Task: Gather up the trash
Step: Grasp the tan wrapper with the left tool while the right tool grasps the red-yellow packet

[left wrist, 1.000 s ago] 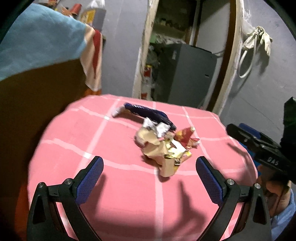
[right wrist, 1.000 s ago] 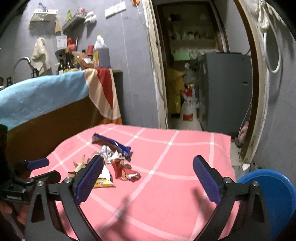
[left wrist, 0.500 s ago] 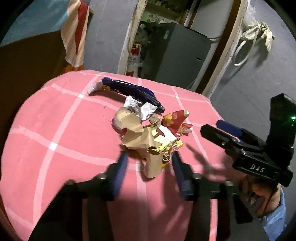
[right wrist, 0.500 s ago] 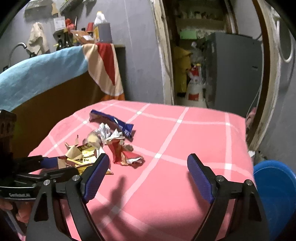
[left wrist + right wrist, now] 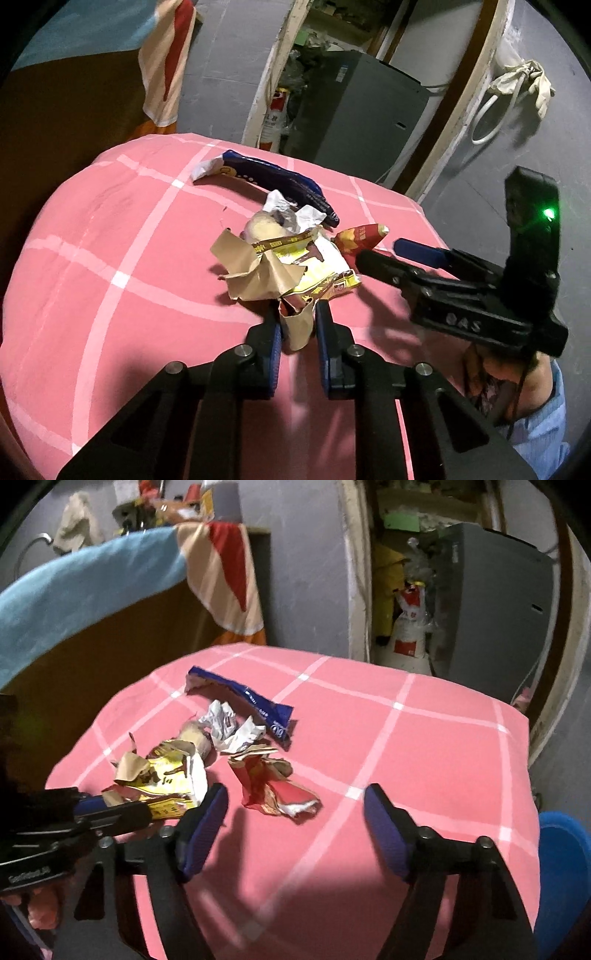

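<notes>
Pickup step: left gripper (image 5: 297,325), jaws just closing, clamps the brown-and-yellow wrapper (image 5: 284,273). Right gripper (image 5: 295,812), unclenched but narrowing, straddles the red wrapper (image 5: 273,786); next it likely must pinch and lift.

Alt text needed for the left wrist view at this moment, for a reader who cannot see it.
The left claw is nearly shut, pinching a flap of the crumpled brown paper wrapper in a small trash pile on a pink checked cloth. Behind the pile lies a dark blue wrapper; the right claw reaches in from the right beside a red wrapper.
</notes>
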A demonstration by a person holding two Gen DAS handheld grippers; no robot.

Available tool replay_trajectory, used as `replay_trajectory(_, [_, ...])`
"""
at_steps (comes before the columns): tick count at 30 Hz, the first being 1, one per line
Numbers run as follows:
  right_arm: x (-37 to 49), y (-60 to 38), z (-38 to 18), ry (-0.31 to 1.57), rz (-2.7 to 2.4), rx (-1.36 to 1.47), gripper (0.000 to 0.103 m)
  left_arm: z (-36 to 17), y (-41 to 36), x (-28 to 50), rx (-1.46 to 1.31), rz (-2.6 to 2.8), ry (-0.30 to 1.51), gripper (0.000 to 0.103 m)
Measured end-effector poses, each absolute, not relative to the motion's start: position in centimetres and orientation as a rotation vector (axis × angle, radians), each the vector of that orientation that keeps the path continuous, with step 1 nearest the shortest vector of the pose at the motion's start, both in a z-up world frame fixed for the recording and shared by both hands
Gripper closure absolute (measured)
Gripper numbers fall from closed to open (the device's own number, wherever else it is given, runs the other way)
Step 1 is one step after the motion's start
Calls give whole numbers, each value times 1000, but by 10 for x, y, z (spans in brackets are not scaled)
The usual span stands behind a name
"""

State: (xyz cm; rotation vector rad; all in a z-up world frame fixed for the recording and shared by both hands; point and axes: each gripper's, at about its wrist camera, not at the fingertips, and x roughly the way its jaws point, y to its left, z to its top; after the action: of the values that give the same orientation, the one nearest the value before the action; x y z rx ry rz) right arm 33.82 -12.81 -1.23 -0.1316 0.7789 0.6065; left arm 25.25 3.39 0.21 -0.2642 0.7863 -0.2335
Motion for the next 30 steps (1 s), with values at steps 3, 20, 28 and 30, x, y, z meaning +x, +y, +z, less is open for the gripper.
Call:
replay_trajectory(3, [342, -125, -15, 802, 621, -130, 50, 2, 35, 251, -268, -239, 786, 90])
replay_trajectory(20, [323, -148, -19, 778, 651, -55, 77, 4, 16, 237, -240, -344, 799, 90])
replay_trajectory(28, [309, -181, -18, 744, 614, 31, 77, 4, 3, 235, -233, -384, 811, 89])
replay_trajectory(30, [306, -185, -19, 748, 605, 37, 77, 3, 2, 234, -233, -386, 816, 88])
